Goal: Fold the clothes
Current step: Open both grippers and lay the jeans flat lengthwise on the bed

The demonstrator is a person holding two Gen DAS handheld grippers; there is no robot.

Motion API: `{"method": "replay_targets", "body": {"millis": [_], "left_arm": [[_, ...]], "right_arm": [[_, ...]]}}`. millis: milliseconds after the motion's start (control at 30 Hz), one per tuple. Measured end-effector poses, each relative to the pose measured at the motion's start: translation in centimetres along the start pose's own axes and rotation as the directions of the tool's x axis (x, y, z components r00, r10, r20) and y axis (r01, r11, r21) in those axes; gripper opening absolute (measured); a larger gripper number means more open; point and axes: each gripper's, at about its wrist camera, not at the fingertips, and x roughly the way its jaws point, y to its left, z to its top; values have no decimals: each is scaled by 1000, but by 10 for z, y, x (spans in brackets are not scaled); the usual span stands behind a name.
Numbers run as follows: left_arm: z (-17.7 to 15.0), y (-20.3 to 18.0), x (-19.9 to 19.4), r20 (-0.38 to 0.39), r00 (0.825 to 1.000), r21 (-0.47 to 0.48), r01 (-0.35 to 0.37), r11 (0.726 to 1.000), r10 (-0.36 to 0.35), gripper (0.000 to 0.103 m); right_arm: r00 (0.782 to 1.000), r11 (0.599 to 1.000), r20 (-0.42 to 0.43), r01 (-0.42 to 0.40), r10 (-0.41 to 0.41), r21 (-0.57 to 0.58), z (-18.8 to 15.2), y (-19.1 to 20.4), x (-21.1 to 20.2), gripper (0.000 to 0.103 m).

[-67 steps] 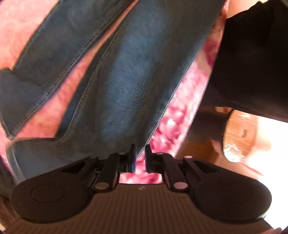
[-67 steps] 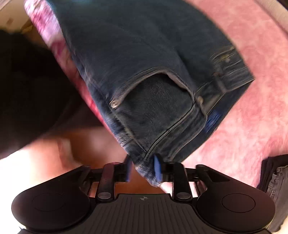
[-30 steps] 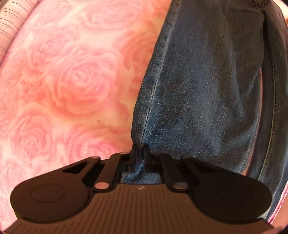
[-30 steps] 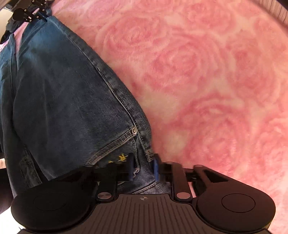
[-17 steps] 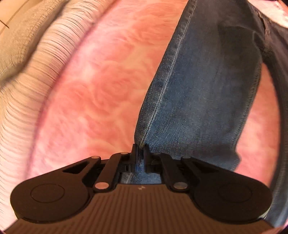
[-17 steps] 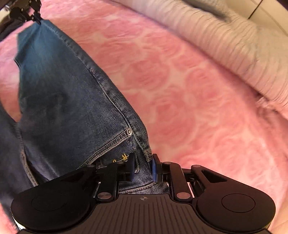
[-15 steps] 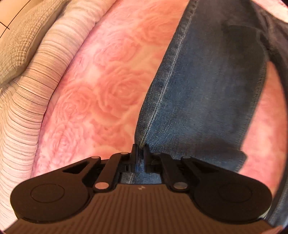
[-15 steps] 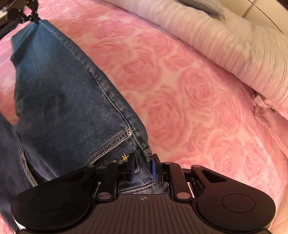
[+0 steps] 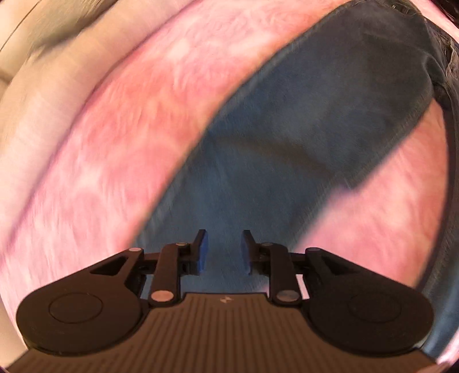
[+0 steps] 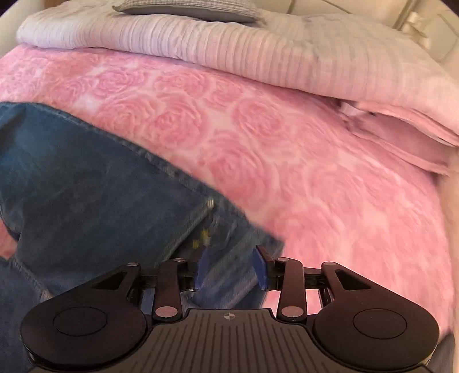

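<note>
While both grippers hover low over the bed, the jeans (image 10: 94, 183) lie spread on the pink rose-patterned blanket (image 10: 287, 160), which serves as the reference surface here. Seen through the left wrist camera, the left gripper (image 9: 223, 249) has its blue-padded fingers (image 9: 202, 252) spread apart, with a clear gap between them and nothing pinched; blue denim (image 9: 301, 137) fills that gap from behind and runs away from the gripper toward the upper right of the view, with the blanket (image 9: 129, 129) showing on both sides of the fabric. This view is motion-blurred, so seams and fabric detail cannot be read. Seen through the right wrist camera, the right gripper (image 10: 229, 271) also stands with its fingers (image 10: 259, 269) spread, and the waistband end of the jeans lies between and beyond them; whether either pad touches the cloth cannot be told because of blur. A metal rivet (image 10: 210, 203) at a pocket corner and a small patch of yellow stitching (image 10: 204, 237) sit just beyond the right gripper. At the far edge of the blanket lies a folded pale ribbed bedspread (image 10: 258, 51), and a grey checked pillow (image 10: 186, 8) rests on top of it.
</note>
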Motion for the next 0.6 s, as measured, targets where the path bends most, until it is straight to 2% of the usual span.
{"method": "replay_targets", "body": {"millis": [33, 100, 167, 233, 267, 300, 400, 500, 567, 600], "left_arm": [[-17, -1, -2, -29, 1000, -26, -4, 1000, 3, 26], [-51, 0, -5, -87, 996, -71, -27, 997, 21, 31], [-82, 4, -6, -133, 990, -104, -70, 992, 56, 31], [-106, 8, -5, -149, 982, -92, -129, 987, 114, 36], [-116, 8, -3, -151, 977, -65, -164, 984, 153, 43], [-125, 6, 1, -146, 971, -13, -193, 981, 189, 45], [-148, -4, 18, -91, 958, 191, -251, 949, 272, 45], [-165, -4, 47, -13, 951, 326, -287, 901, 308, 42], [-174, 1, 59, 49, 955, 384, -290, 877, 294, 42], [-177, 5, 63, 78, 956, 413, -289, 864, 283, 35]], "right_arm": [[1000, 1000, 1, -4, 4, 15, -8, 5, -8, 38], [998, 995, -2, -69, 69, 67, -24, 15, -19, 39], [993, 992, -11, -114, 115, 61, -34, 41, -28, 40], [987, 986, -12, -157, 158, 48, -38, 75, -37, 41], [983, 982, -12, -182, 183, 45, -38, 94, -41, 41], [978, 977, -12, -207, 208, 41, -38, 113, -45, 42], [966, 966, -9, -258, 258, 14, -31, 172, -49, 43], [962, 962, -7, -274, 274, 9, -22, 225, -44, 44], [966, 966, -15, -258, 258, 16, -12, 257, -40, 44], [968, 968, -18, -249, 250, 19, -7, 272, -38, 44]]}}
